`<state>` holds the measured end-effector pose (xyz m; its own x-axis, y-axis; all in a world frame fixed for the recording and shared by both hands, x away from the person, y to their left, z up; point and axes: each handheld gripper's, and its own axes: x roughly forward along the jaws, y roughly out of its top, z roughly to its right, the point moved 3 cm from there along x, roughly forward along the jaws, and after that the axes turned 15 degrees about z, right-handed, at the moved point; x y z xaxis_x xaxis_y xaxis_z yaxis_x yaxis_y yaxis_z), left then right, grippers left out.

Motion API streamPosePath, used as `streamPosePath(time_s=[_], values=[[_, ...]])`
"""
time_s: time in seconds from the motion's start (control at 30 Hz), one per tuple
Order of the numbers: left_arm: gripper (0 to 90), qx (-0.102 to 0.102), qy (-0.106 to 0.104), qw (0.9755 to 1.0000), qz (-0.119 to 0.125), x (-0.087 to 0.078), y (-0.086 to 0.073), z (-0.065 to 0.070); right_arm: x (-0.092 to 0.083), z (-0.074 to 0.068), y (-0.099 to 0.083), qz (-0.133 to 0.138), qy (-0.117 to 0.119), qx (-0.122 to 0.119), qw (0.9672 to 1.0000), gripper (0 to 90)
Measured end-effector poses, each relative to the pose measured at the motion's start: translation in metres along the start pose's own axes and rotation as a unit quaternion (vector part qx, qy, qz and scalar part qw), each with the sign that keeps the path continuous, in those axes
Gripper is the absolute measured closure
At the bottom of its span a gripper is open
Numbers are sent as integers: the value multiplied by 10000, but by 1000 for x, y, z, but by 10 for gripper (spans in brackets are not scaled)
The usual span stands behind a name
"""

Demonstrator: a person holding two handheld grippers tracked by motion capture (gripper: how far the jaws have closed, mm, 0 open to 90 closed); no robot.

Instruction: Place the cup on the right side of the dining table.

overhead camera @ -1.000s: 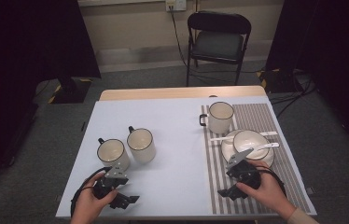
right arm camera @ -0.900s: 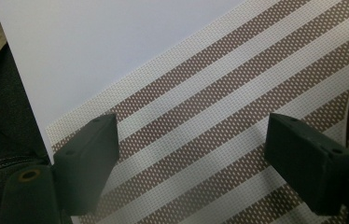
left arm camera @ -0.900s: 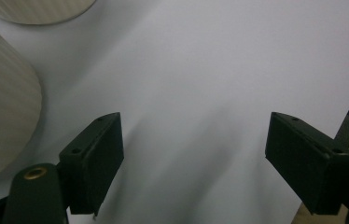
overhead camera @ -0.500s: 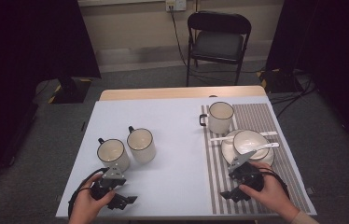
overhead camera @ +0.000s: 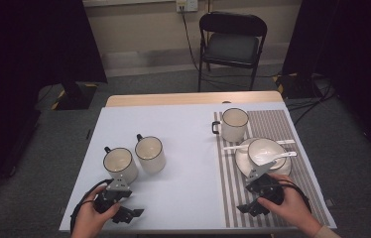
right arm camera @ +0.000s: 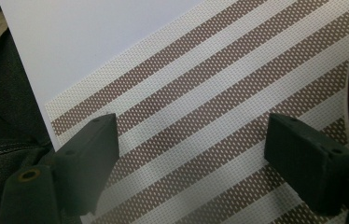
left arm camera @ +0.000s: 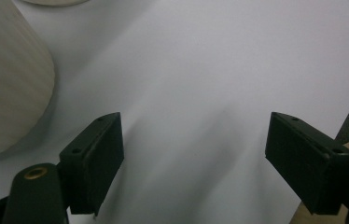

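The counter is carrying a white sheet, with a striped placemat lying on its right part. On the mat a mug is standing behind a plate that is holding a bowl and two spoons. Two more mugs are sitting side by side on the left, the nearer one just ahead of the left tongs. The left tongs are hovering wide apart with nothing between them, over bare sheet. The right tongs are gaping equally wide and empty over the mat, near the plate's rim. The risk, as I judge it: the left tongs, moving forward, could be nudging the near mug into its neighbour; the right tongs could be clipping the plate and sliding the bowl.
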<state>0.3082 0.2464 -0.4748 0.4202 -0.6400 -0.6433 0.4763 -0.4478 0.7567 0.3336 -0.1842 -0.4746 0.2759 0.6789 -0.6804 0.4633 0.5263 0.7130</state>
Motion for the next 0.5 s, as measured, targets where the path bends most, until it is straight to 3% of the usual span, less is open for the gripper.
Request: streamPosePath(time_s=[0.5], values=[[192, -79, 40, 10000, 10, -5, -7, -4, -1, 3, -3, -3, -55, -27, 10000, 173]])
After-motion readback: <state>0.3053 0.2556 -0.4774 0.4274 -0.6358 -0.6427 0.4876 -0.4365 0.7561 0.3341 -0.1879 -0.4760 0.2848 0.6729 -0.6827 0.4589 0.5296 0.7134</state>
